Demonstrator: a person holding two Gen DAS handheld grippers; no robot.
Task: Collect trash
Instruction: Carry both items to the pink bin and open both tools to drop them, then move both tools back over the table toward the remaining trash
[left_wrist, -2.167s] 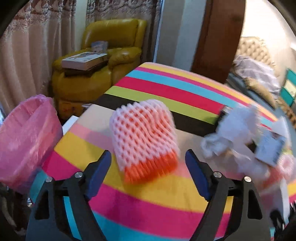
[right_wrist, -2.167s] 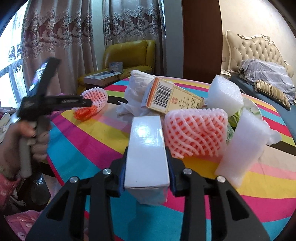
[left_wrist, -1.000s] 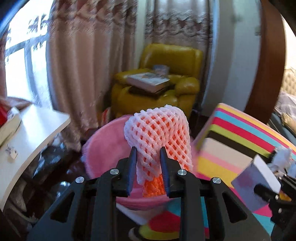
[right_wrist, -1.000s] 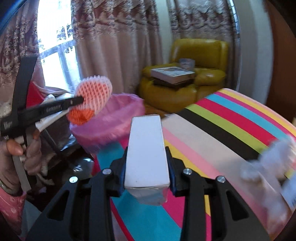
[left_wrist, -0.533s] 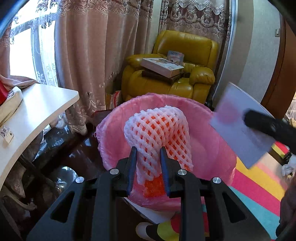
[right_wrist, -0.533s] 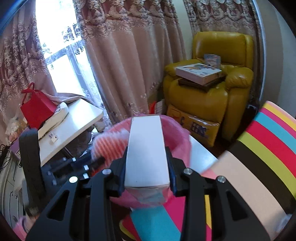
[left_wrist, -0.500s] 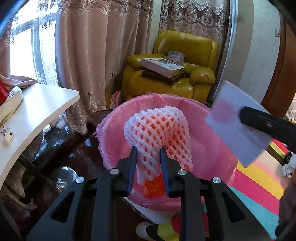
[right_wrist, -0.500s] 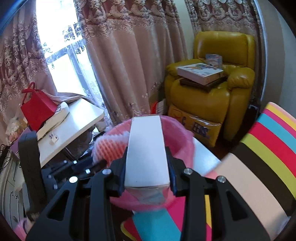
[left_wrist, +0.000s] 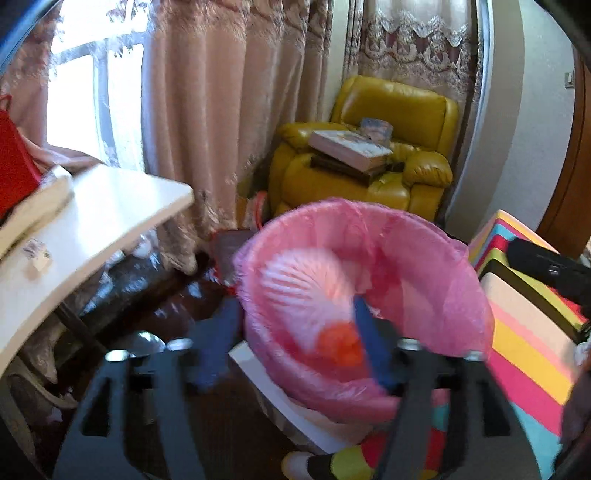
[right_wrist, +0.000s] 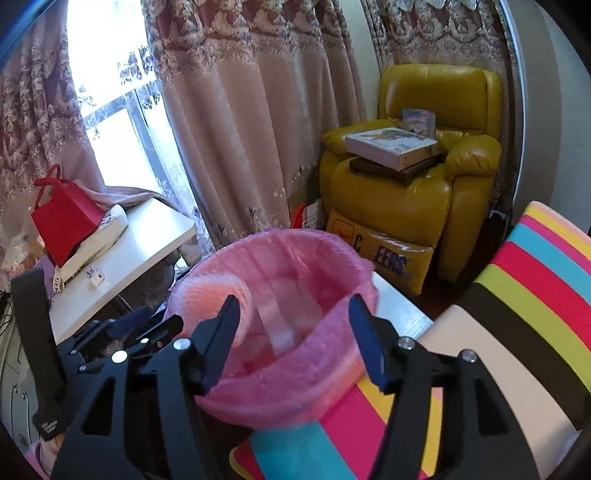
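Both grippers are over the pink-lined bin, which sits beside the striped table. Left gripper: jaws have just been opening and now stand apart, released. The foam fruit net is blurred inside the bin mouth, between the spread jaws, with its orange end lowest; the pads don't appear to press it. Right gripper: jaws have also just been opening, now wide and released, nothing between them. In the right wrist view the white box shows only as a pale, blurred streak inside the liner, below the jaws. The net shows there too as a pink-orange blur at the bin's left inner wall. The left gripper's body is visible at the lower left of that view. Background: yellow armchair with books stacked on the seat, a white side table carrying a red gift bag, curtains behind.
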